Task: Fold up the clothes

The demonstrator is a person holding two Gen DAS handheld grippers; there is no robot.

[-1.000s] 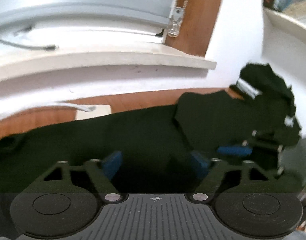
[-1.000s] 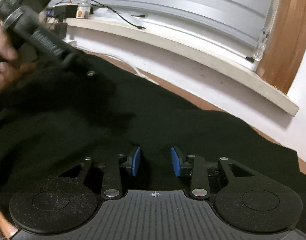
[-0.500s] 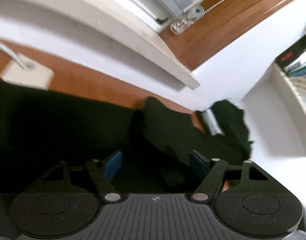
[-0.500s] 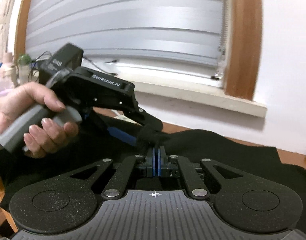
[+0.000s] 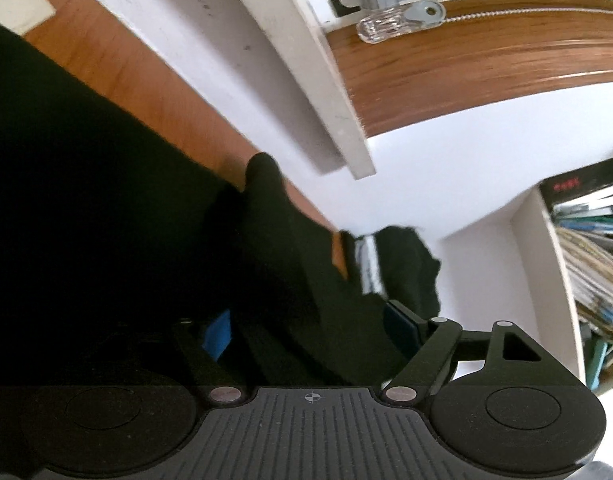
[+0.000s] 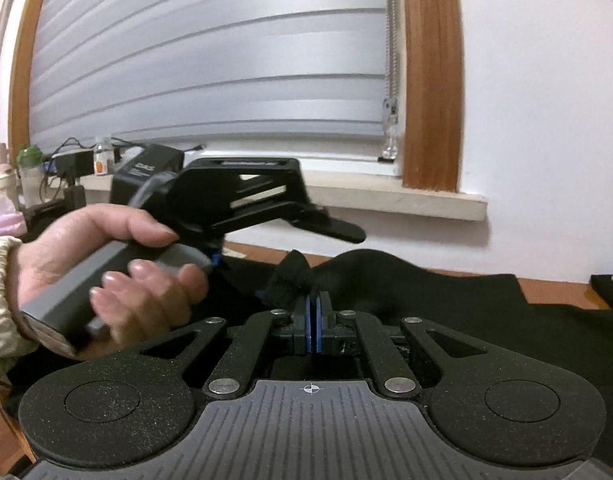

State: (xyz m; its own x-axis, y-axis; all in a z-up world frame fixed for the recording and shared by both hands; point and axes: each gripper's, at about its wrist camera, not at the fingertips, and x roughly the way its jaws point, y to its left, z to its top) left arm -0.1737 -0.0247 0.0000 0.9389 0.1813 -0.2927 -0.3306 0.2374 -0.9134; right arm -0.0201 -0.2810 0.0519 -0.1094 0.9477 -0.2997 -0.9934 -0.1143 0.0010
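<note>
Right claw (image 6: 313, 322) clamped on a pinch of the black garment (image 6: 446, 300), left claw (image 5: 306, 330) gaping, just been widening, a raised fold of cloth running straight ahead between its open jaws, untouched.

black garment (image 6: 446, 300): matt soft cloth | desk (image 5: 154, 92): smooth reddish wood grain | right claw (image 6: 313, 322): grainy matt black plastic, ribbed grey deck, blue pads, bright metal pins | window frame (image 6: 430, 80): glossy wood | blind (image 6: 210, 52): smooth grey slats | wall (image 6: 546, 120): matt white
</note>
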